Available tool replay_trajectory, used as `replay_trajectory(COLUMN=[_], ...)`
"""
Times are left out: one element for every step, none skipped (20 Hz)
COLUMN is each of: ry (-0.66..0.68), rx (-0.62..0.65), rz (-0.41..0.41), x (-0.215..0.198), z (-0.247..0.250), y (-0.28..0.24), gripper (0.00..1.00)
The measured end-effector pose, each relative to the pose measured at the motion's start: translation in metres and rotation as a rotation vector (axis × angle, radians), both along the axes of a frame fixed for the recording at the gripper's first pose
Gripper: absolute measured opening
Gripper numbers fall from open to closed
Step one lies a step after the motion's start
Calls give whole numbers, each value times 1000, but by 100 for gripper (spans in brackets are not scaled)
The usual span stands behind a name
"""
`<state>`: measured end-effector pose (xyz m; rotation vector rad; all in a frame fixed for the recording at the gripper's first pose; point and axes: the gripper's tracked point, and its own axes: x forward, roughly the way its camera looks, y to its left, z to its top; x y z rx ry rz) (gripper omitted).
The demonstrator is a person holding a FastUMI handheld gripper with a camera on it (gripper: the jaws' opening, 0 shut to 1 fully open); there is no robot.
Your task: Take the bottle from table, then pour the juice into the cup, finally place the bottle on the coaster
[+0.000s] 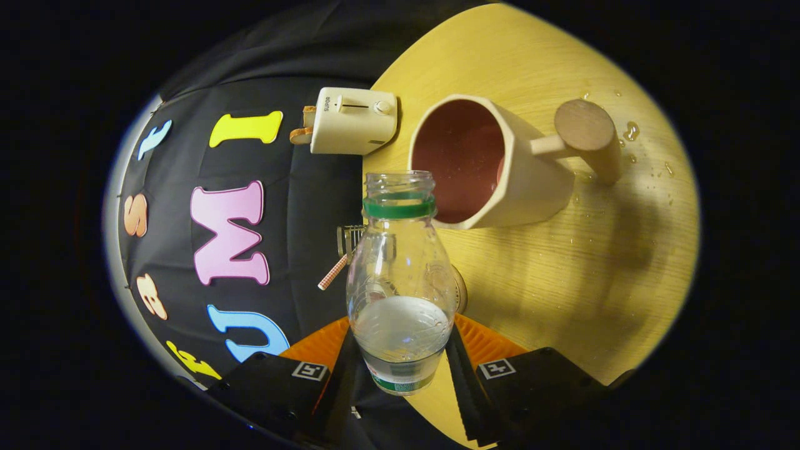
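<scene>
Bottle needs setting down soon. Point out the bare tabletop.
The gripper is shut on the clear plastic bottle. Bare yellow wooden table lies beyond the fingers, below the cream cup with its wooden handle. It is crowded between cup and cream toaster; droplets lie near the handle.

Wooden table (562, 269), cup (494, 165), toaster (353, 120), water drops (631, 131)
</scene>
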<state>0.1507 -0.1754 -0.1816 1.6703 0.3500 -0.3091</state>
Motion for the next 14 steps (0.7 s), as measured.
replay_trajectory(ry=[-5,-8,-8,-8,-9,-12,-15,-15,-13,-13,-14,-13,-12,-14], rx=[19,36,53,69,89,108,123,132,142,153,164,172,180,189], rz=[-3,-3,1,1,0,0,-2,-3,-8,-15,-22,-29,-35,-40], x=[2,2,2,2,4,6,7,7,7,8,9,9,10,10], z=[2,2,1,3,3,5,6,7,7,8,8,8,9,10], y=[-1,1,2,1,2,3,3,3,2,1,0,-1,-3,-3], gripper=[73,72,72,72,72,72,72,72,73,72,72,72,72,72])
